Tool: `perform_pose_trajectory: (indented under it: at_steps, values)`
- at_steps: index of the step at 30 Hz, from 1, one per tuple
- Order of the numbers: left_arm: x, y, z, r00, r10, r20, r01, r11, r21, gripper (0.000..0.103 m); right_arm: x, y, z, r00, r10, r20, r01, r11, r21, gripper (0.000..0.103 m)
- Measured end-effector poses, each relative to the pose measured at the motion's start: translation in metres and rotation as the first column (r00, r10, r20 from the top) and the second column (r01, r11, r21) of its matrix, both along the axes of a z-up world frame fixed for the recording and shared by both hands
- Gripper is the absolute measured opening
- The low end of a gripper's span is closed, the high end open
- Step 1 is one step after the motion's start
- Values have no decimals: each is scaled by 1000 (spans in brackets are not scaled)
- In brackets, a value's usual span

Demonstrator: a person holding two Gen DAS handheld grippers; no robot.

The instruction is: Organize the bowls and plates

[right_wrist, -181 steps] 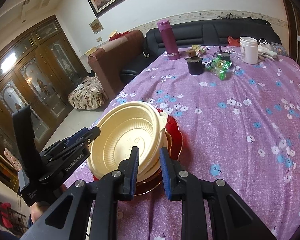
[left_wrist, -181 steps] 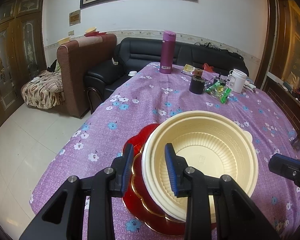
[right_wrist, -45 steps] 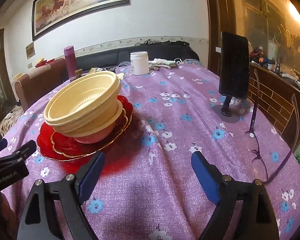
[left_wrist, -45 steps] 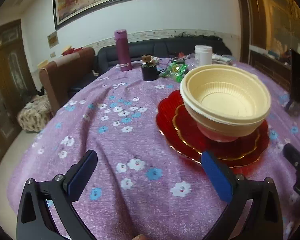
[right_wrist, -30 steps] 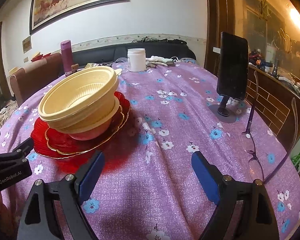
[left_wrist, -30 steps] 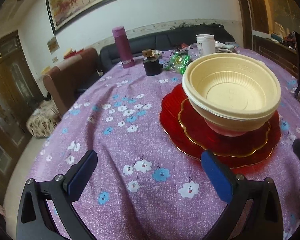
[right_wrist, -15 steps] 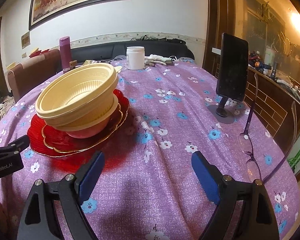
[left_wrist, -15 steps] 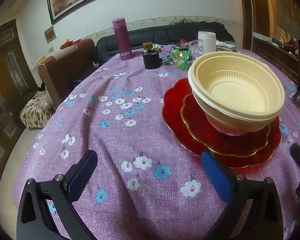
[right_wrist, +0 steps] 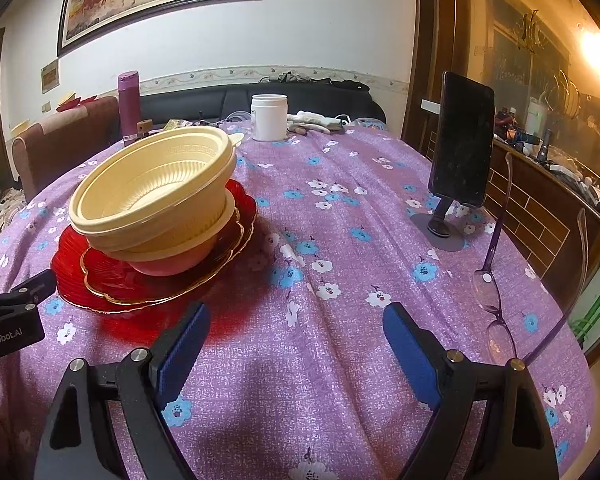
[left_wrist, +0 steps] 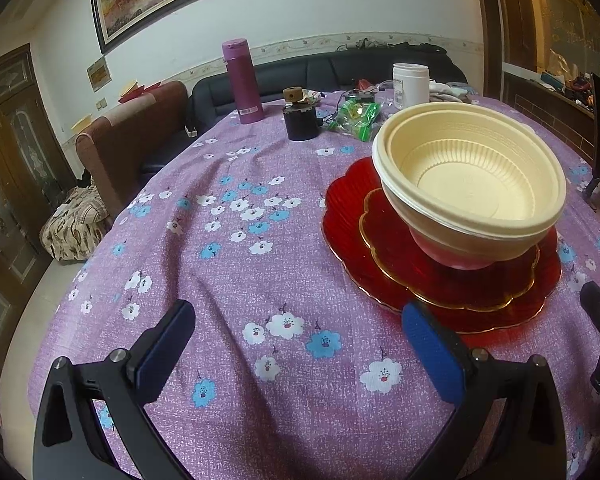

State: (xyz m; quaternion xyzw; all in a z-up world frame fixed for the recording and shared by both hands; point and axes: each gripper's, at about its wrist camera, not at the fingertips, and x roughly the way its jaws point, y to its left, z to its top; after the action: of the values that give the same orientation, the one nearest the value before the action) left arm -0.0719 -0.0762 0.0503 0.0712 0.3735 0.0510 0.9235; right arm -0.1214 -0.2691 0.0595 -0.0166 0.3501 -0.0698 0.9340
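Observation:
Cream plastic bowls (left_wrist: 472, 176) sit nested on a pink bowl (left_wrist: 452, 250), on a small gold-rimmed red plate (left_wrist: 392, 248) atop a larger red plate (left_wrist: 344, 208). The stack also shows in the right wrist view: cream bowls (right_wrist: 156, 188), pink bowl (right_wrist: 172, 260), red plates (right_wrist: 112, 276). My left gripper (left_wrist: 296, 348) is open and empty, low over the cloth, left of and nearer than the stack. My right gripper (right_wrist: 296, 344) is open and empty, right of and nearer than the stack.
A purple floral tablecloth (left_wrist: 236, 248) covers the table. At the far end stand a magenta flask (left_wrist: 242, 80), a dark jar (left_wrist: 300, 120), a green packet (left_wrist: 358, 116) and a white jar (right_wrist: 269, 122). A phone on a stand (right_wrist: 458, 148) and glasses (right_wrist: 492, 296) lie at the right.
Six seconds ago both grippers were nearly shut at the bowl rim; since then both have drawn back and stand wide open. Over the last second only small camera shifts.

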Motion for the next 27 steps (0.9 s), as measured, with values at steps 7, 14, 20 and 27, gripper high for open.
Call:
perform_pose_trajectory:
  at_steps: [7,14,20,27]
  values:
    - [0,-2,0,1000,0,0,0,1000,5,103,0,2,0,1000,3,2,-3,1000,-8,91]
    - [-1,-2,0,1000,-1,4,1,1000,5,103,1,1,0,1000,-1,4,1,1000,-5,91]
    - [-2,-2,1,1000,-6,8,6,1000,4,103,0,1,-1,1000,-2,2,2,1000,-13,91]
    - [-2,-3,2,1000,-11,9,11,1000,10,103,-1,1,0,1000,-4,5,4,1000,-11,91]
